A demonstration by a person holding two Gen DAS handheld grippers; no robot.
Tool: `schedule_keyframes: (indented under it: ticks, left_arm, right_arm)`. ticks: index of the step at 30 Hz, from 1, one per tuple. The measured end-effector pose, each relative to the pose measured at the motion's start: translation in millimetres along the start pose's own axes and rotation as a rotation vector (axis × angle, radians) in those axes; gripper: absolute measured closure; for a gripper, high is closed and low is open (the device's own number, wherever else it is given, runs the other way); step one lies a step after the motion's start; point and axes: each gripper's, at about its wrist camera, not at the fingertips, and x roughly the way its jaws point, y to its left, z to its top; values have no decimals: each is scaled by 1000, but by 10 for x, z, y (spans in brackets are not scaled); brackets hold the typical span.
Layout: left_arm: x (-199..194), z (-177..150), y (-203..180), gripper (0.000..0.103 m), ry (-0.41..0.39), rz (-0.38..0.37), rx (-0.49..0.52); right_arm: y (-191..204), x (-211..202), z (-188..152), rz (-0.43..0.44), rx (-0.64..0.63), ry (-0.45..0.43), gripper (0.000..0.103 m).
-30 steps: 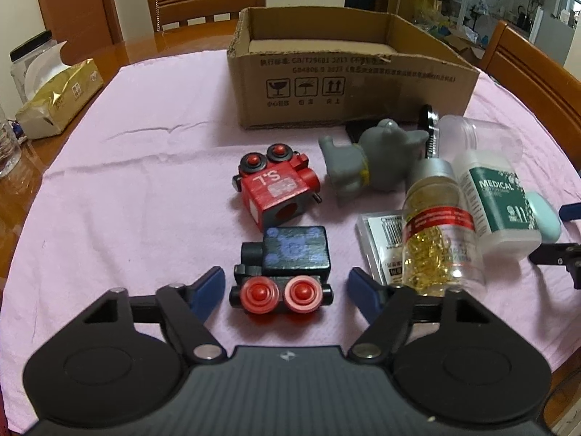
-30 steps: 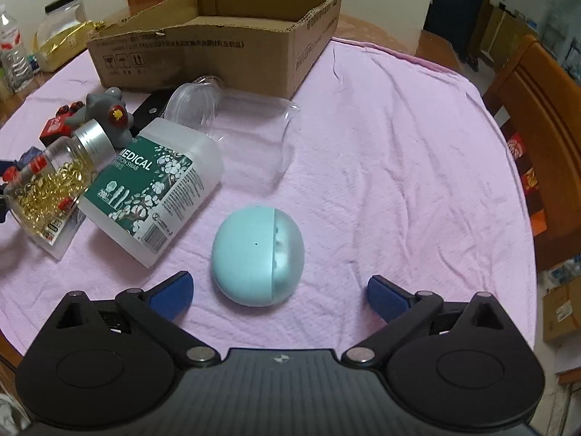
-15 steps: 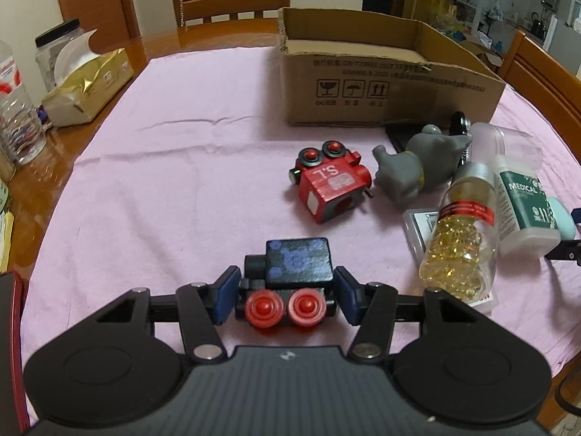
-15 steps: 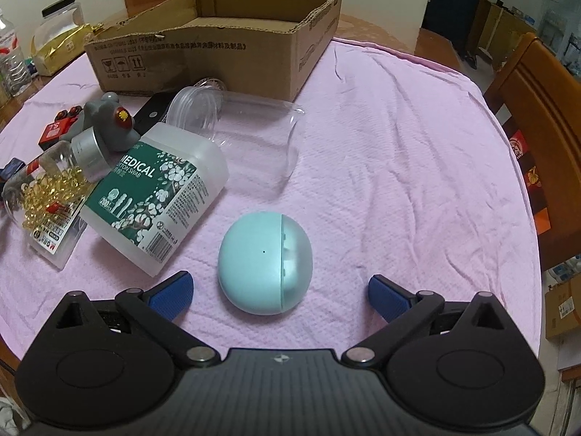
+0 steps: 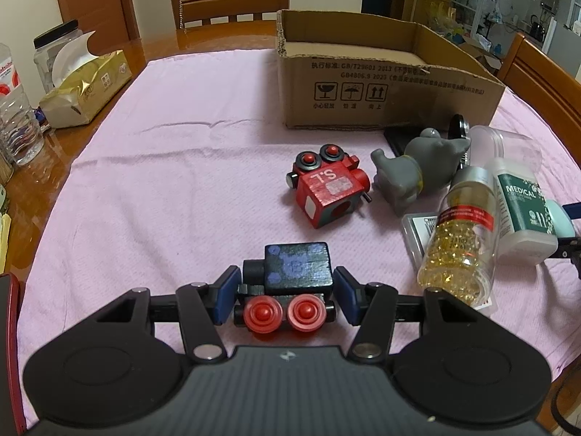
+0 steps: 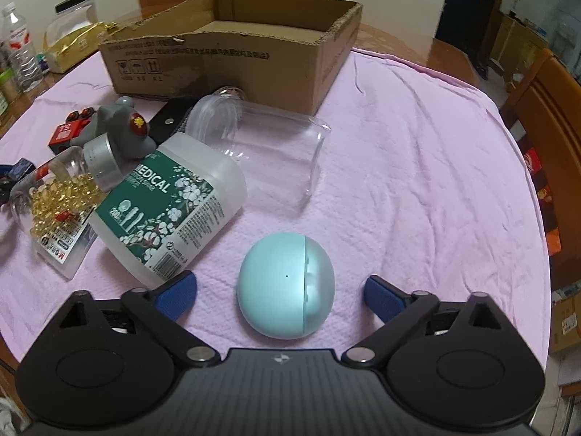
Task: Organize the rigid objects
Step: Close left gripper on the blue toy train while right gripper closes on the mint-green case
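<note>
While the left claw (image 5: 285, 299) squeezes the blue toy (image 5: 290, 279) on the pink worktop (image 5: 174, 167), the right claw (image 6: 281, 290) is closing around the ball (image 6: 285, 290), not touching yet. Next, I think, lift both into the box (image 5: 381, 98).

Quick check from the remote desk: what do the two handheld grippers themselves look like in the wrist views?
Both look alike. The left gripper and right gripper each have a black ribbed body with a small pale logo, two round black discs at the sides, black linkage arms with silver pivot pins, and blue pads on the jaws. No hand, sleeve or cable shows clearly.
</note>
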Motion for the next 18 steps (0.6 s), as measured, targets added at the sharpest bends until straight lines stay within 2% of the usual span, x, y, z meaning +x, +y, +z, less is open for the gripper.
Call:
schedule_keyframes:
  ticks: [3,5,7,8,9,18]
  left_arm:
    - [3,1,-2,47,0,3,-4]
    - [2,0,-5,47,0,6,-7]
    - [1,2,-5,47,2,7,-10]
    - [-1,2,-5,47,2,8,-12]
    - [-3,2,-5,47,3,10,-14]
    - [-10,-1,-1,47,6,17,-27]
  right_arm:
    - [-9,-20,33,9,-16,6,16]
    - [-14,-20,43,15,-19,12,16]
    - [-18,-8,43,15,-11,19,12]
    - [-18,11,38,18,-4,29,3]
    - [-18,32,30,22,0,42,0]
    - [-1,31,9,12,-12,45,0]
